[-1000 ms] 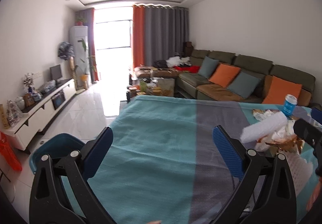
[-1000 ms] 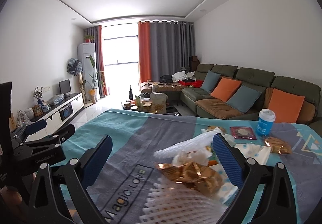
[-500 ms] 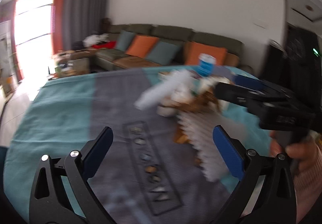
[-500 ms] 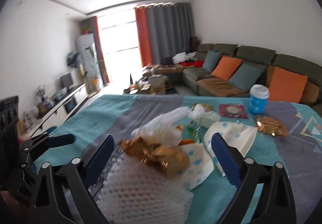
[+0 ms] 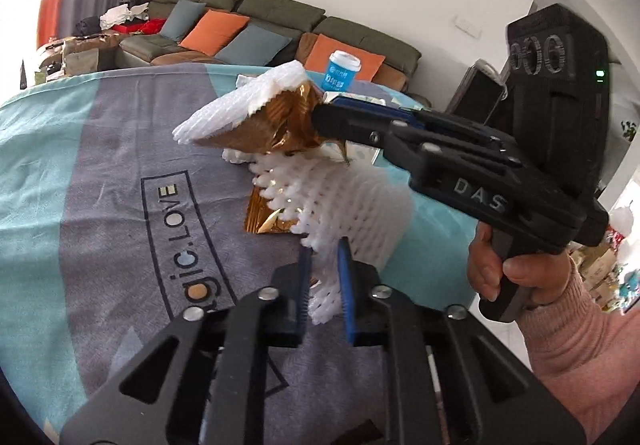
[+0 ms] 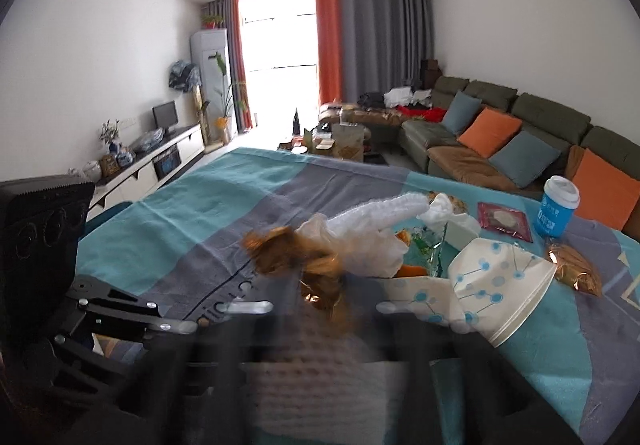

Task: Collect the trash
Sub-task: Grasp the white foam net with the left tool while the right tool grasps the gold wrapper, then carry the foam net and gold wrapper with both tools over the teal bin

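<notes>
**Two thin grips on one tangled heap**

The left gripper [image 5: 323, 291] is clenched on the near edge of a white foam net sleeve [image 5: 352, 201], only a narrow strip of mesh caught between its blue pads. The right gripper [image 5: 320, 116], seen from the left wrist view, is closed on a crumpled gold foil wrapper [image 5: 280, 125] held above the cloth, with a second foam sleeve [image 5: 240, 105] riding on top of the foil.

Judging from this, the foam is the weak point: it is soft and springy, so a pull could tear the mesh or let it slide out of the pads. The sleeve on top of the foil looks merely resting there, so it may well drop if the right gripper tilts.

Further out, another gold wrapper [image 5: 266, 217] lies flat under the gripped sleeve, and may drag along. To the right, crushed paper cups [image 6: 508, 285] and a blue cup [image 6: 558, 211], standing upright at the far right of the tablecloth [image 6: 180, 213], could be swept or toppled by the right gripper.
</notes>
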A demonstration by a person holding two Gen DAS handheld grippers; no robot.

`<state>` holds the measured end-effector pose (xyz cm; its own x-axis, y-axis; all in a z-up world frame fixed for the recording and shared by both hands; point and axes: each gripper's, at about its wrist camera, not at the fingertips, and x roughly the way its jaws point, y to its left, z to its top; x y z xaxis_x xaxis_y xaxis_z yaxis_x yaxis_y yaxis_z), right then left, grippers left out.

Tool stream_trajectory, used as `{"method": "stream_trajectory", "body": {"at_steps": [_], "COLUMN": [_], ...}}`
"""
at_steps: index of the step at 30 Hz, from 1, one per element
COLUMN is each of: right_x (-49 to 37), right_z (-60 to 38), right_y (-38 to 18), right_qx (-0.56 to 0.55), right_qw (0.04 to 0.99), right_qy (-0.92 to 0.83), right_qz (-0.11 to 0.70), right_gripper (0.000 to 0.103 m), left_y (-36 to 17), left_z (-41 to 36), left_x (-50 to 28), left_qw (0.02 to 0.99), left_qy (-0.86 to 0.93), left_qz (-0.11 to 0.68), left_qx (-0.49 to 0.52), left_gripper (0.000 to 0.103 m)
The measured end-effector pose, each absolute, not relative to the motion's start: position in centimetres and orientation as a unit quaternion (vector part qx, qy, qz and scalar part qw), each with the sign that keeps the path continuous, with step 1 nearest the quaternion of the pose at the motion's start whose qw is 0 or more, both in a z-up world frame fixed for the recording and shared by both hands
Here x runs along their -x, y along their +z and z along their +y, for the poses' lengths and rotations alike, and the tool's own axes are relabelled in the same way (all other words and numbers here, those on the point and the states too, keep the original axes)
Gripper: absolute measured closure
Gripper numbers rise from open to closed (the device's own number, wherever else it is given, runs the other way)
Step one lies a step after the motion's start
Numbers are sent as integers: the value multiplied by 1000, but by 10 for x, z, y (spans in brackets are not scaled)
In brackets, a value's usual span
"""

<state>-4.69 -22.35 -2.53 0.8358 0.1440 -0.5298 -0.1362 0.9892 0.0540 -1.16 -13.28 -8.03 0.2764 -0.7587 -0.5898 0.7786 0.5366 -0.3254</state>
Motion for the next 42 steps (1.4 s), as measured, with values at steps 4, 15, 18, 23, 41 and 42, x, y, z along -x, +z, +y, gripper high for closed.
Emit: {"method": "stream_trajectory", "body": {"at_steps": [4,15,18,23,41,42], "right_x": [46,49,41,20,-80,-86], "right_z": [-224,-220,-214,-188,-14,-5], "right_y": [-21,14,20,25,20,18], "right_qx": [-5,-54,-70,-93,-88,-90], "right_qw": [958,962,960,951,885,881], "right_qy": [74,113,130,179,352,359], "right_qz": [275,243,238,236,291,296], "right_gripper": [86,87,87,87,87,87], "left_y": [-76,-36,-26,-14,-2,-4], "left_z": [-125,-35,-5,48,260,268], "left_x": [14,24,22,24,9,6], "left_qw": [800,830,845,876,946,946], "left_qy": [-490,-469,-447,-390,-132,-123], "left_qz": [346,302,293,283,285,287], "left_qx": [-6,15,23,32,85,87], "left_gripper": [95,95,95,95,95,95]}}
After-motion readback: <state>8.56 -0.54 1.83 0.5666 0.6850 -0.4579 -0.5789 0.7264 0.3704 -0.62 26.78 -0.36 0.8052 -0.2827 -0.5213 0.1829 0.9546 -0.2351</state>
